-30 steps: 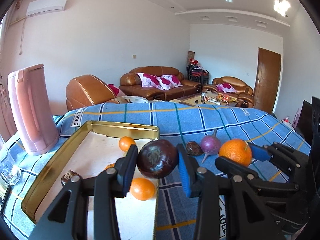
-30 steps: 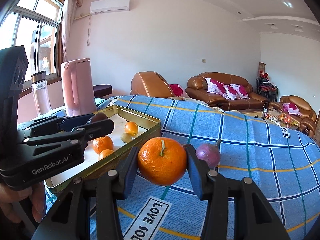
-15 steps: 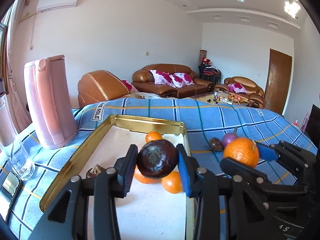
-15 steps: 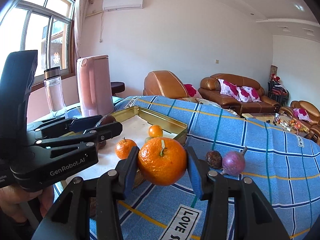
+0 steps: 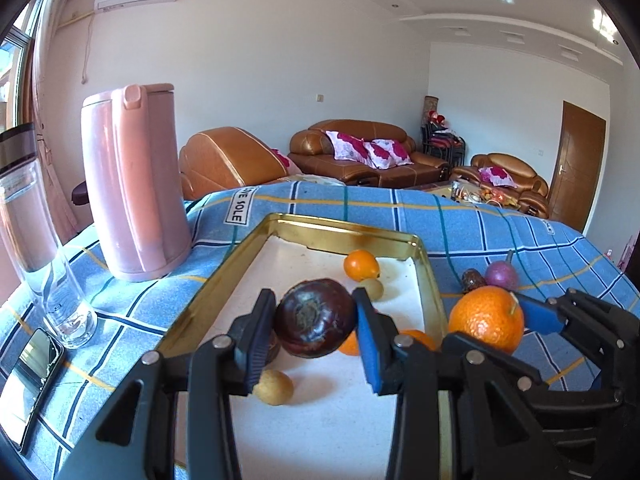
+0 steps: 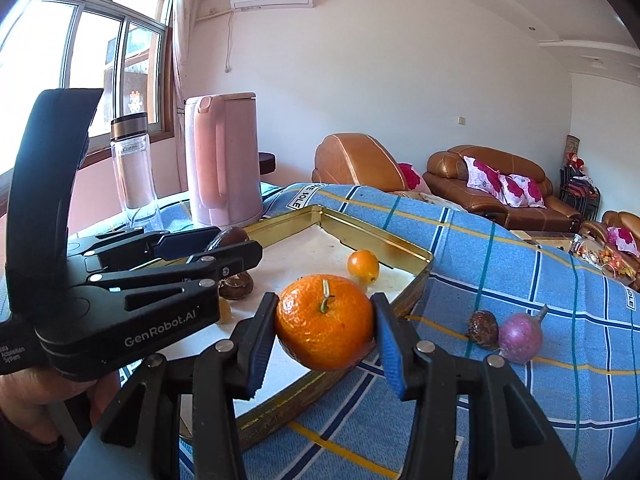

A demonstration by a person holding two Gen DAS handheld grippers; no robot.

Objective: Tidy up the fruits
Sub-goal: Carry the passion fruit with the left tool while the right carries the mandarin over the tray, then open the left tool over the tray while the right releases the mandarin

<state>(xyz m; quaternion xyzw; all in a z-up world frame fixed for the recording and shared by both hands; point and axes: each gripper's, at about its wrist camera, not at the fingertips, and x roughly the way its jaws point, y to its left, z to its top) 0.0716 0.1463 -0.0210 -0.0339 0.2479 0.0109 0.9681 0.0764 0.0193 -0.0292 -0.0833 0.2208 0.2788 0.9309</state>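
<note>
The left gripper (image 5: 315,322) has its jaws closed tight on a dark purple round fruit (image 5: 315,317), perhaps a mangosteen, and holds it in the air above the white floor of the gold metal tray (image 5: 340,232). The right gripper (image 6: 325,332) has its jaws closed around a mandarin orange (image 6: 325,322), the blue pads pressing on both its sides; it hangs near the tray's right rim, partly over the rim and partly over the blue checked tablecloth (image 6: 520,264). One risk, I think, is for the mandarin: if the jaws open here, it can hit the thin rim and roll out onto the cloth toward the purple passion fruit (image 6: 520,338) and the small brown wrinkled fruit (image 6: 483,328) that wait outside the tray. A second risk is that the dark fruit falls on the small oranges (image 5: 361,265) or the yellowish round fruit (image 5: 274,387) under it, because the tray is already crowded there, and it would bounce. The two grippers are also just beside each other, so their frames can knock. Both held fruits are nearly round, so no long axis is clear; the mandarin's green stem (image 6: 326,294) points up and a little toward the camera, while the dark fruit shows a rough brownish end to the camera.
</note>
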